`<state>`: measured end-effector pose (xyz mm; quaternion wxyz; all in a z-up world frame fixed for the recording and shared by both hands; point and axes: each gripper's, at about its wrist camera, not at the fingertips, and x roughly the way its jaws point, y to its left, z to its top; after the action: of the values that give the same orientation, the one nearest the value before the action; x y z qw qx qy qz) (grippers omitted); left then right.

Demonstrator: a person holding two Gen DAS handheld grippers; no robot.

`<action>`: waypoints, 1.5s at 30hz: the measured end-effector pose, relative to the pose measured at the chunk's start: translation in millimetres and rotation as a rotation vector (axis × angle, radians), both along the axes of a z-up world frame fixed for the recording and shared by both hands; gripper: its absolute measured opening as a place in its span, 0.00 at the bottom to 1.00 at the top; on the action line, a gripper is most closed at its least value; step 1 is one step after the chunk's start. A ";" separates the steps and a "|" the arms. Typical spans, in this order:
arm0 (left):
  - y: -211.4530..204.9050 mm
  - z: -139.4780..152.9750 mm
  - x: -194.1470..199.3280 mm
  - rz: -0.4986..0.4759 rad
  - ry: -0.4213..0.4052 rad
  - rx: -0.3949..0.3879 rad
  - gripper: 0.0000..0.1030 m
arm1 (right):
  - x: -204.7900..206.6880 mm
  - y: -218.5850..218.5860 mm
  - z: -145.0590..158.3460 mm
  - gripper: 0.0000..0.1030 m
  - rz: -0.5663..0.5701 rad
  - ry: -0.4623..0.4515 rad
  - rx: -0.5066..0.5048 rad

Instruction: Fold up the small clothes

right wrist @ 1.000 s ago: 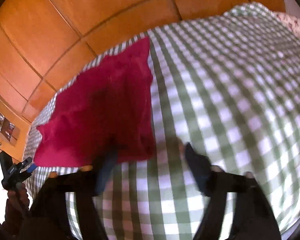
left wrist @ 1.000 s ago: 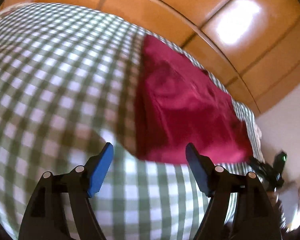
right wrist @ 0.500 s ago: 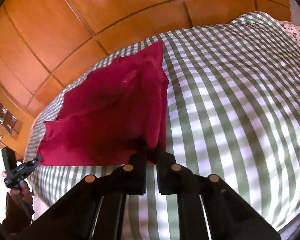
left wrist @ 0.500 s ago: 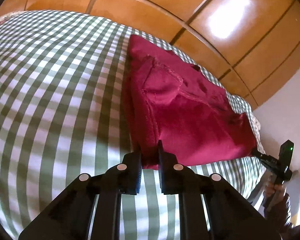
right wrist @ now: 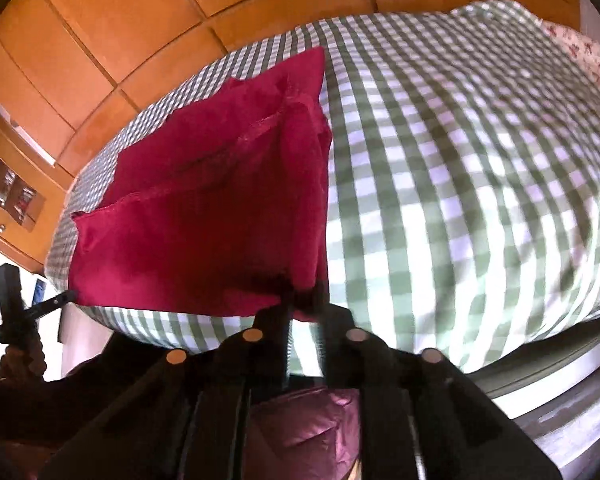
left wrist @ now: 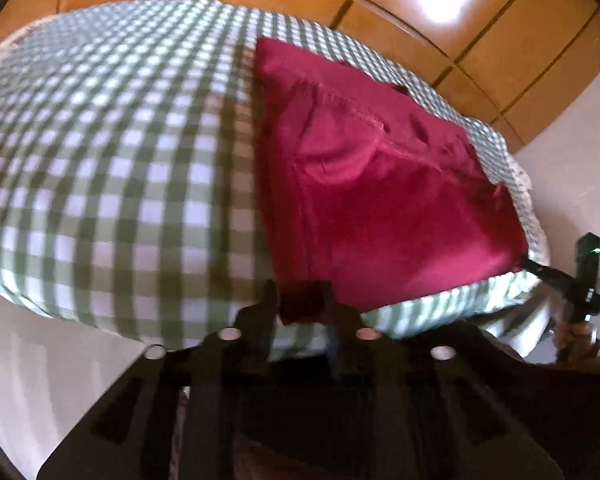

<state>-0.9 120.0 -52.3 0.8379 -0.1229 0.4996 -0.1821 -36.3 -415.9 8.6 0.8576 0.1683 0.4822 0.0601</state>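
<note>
Green-checked bedcover (left wrist: 112,184) bears red garment (left wrist: 380,200); wooden wardrobe (right wrist: 100,32) behind.

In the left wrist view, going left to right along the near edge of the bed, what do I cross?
Bare green checked bedspread → left hand-held gripper with the red garment's near corner between its fingers → red garment → right hand-held gripper at the garment's other near corner → the hand holding it.

garment (left wrist: 384,200) on bed (left wrist: 112,168); wardrobe (left wrist: 500,52) behind bed
</note>
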 end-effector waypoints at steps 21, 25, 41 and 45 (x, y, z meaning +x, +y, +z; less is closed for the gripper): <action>-9.8 9.7 99.5 -0.001 -0.100 -0.087 0.40 | 82.5 22.8 -5.2 0.07 0.024 -0.073 -0.163; -10.9 9.8 96.5 -0.014 -0.112 -0.078 0.06 | 73.4 25.6 13.2 0.07 0.031 -0.103 -0.163; -4.9 99.5 150.3 0.103 -0.358 -0.119 0.05 | 159.0 0.8 87.7 0.06 -0.071 -0.257 0.017; -10.2 95.3 201.3 0.148 -0.341 -0.089 0.05 | 209.3 2.8 77.9 0.06 -0.109 -0.233 -0.003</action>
<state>200.3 109.8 43.0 0.9153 -0.1634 0.3315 -0.1601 172.9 -413.1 86.6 0.9101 0.1850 0.3695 0.0321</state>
